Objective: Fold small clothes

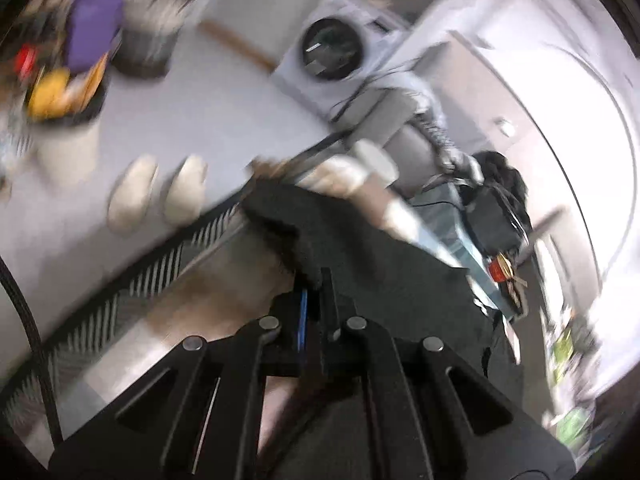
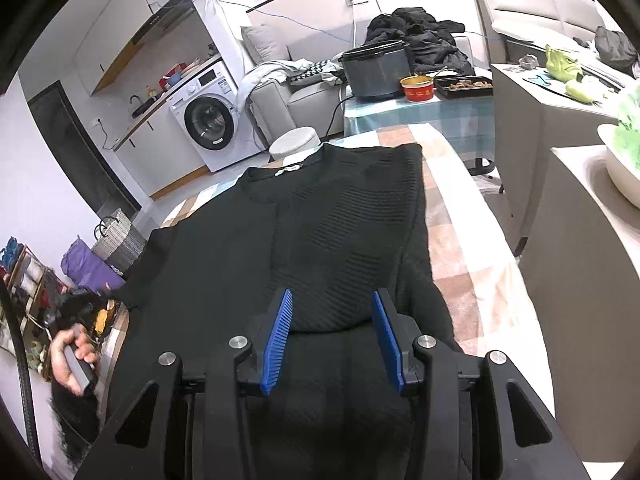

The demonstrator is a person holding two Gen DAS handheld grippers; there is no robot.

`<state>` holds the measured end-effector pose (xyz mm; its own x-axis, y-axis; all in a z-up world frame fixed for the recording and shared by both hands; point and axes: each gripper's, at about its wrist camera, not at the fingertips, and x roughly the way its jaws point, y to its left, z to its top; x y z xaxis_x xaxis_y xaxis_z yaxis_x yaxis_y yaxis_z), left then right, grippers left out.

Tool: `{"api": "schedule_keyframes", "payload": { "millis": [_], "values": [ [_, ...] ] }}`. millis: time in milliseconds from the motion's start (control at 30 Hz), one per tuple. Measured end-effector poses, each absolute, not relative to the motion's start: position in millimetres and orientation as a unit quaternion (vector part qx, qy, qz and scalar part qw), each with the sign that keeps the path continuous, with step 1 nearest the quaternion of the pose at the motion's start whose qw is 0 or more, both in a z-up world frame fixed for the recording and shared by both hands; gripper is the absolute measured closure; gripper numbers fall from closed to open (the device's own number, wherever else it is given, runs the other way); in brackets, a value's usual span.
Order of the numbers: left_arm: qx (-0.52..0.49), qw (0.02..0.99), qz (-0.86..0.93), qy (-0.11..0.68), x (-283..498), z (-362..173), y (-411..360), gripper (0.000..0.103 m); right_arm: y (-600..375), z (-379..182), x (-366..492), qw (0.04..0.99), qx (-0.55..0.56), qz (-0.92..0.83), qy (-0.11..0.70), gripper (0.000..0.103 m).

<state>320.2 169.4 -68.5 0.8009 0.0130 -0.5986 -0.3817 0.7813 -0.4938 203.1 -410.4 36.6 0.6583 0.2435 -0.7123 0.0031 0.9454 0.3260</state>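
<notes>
A black knit sweater (image 2: 340, 208) lies flat on the table's checked cloth (image 2: 460, 240), collar at the far end, with one side folded over the middle. My right gripper (image 2: 332, 312) hovers over its near part; the blue pads stand apart and press on nothing. At the table's left edge, a hand (image 2: 66, 356) holds my left gripper (image 2: 80, 304) by the sweater's left sleeve end. The left wrist view is blurred: my left gripper (image 1: 316, 284) has its jaws together on an edge of the black sweater (image 1: 360, 248), which drapes away beyond the fingers.
Left of the table, a washing machine (image 2: 208, 124) and a white stool (image 2: 296, 140) stand on the floor, with slippers (image 1: 160, 192) nearby. Beyond the table is a side table with a dark pot (image 2: 376, 68) and a red bowl (image 2: 416, 88). A grey cabinet (image 2: 560, 120) stands at the right.
</notes>
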Motion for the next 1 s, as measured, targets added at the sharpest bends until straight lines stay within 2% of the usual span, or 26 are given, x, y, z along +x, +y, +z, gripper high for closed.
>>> {"api": "schedule_keyframes", "payload": {
  "millis": [100, 167, 267, 333, 367, 400, 467, 533, 567, 800, 900, 1000],
  "values": [
    [-0.225, 0.931, 0.037, 0.286, 340.2, -32.3, 107.9, 0.101, -415.6, 37.9, 197.8, 0.899, 0.155, 0.063, 0.405, 0.06],
    [-0.173, 0.934, -0.039, 0.309, 357.1, -24.5, 54.6, 0.101, -418.9, 40.8, 194.0, 0.9, 0.157, 0.06, 0.401, 0.06],
    [-0.101, 0.9, -0.148, 0.397, 382.4, -49.2, -25.2, 0.099, -421.8, 45.5, 190.1, 0.903, 0.158, 0.056, 0.396, 0.06],
    [-0.061, 0.877, -0.174, 0.444, 389.7, -72.5, -59.0, 0.086, -423.6, 46.5, 187.1, 0.904, 0.157, 0.052, 0.394, 0.059],
    [-0.057, 0.862, -0.182, 0.469, 389.5, -86.5, -69.4, 0.085, -424.6, 46.6, 185.3, 0.904, 0.158, 0.049, 0.394, 0.059],
    [-0.07, 0.853, -0.193, 0.48, 385.7, -94.4, -70.5, 0.084, -425.4, 46.9, 184.2, 0.904, 0.159, 0.049, 0.394, 0.059],
    [-0.102, 0.847, -0.206, 0.479, 373.6, -99.3, -62.4, 0.072, -426.7, 47.2, 182.3, 0.904, 0.16, 0.048, 0.394, 0.059],
    [-0.121, 0.859, -0.189, 0.461, 360.9, -95.1, -44.3, 0.045, -426.9, 47.3, 180.2, 0.904, 0.16, 0.047, 0.393, 0.059],
    [-0.128, 0.863, -0.184, 0.453, 356.8, -95.2, -34.8, 0.041, -427.8, 46.3, 180.1, 0.904, 0.161, 0.048, 0.394, 0.059],
    [-0.214, 0.892, -0.087, 0.389, 344.4, -75.0, 56.6, 0.024, -428.3, 38.0, 189.0, 0.898, 0.173, 0.054, 0.4, 0.058],
    [-0.265, 0.877, -0.062, 0.397, 365.8, -81.5, 88.0, 0.024, -426.1, 36.8, 187.9, 0.897, 0.176, 0.057, 0.401, 0.058],
    [-0.263, 0.873, -0.047, 0.408, 392.3, -92.7, 101.2, 0.024, -426.0, 36.4, 186.2, 0.897, 0.174, 0.055, 0.402, 0.058]
  ]
}}
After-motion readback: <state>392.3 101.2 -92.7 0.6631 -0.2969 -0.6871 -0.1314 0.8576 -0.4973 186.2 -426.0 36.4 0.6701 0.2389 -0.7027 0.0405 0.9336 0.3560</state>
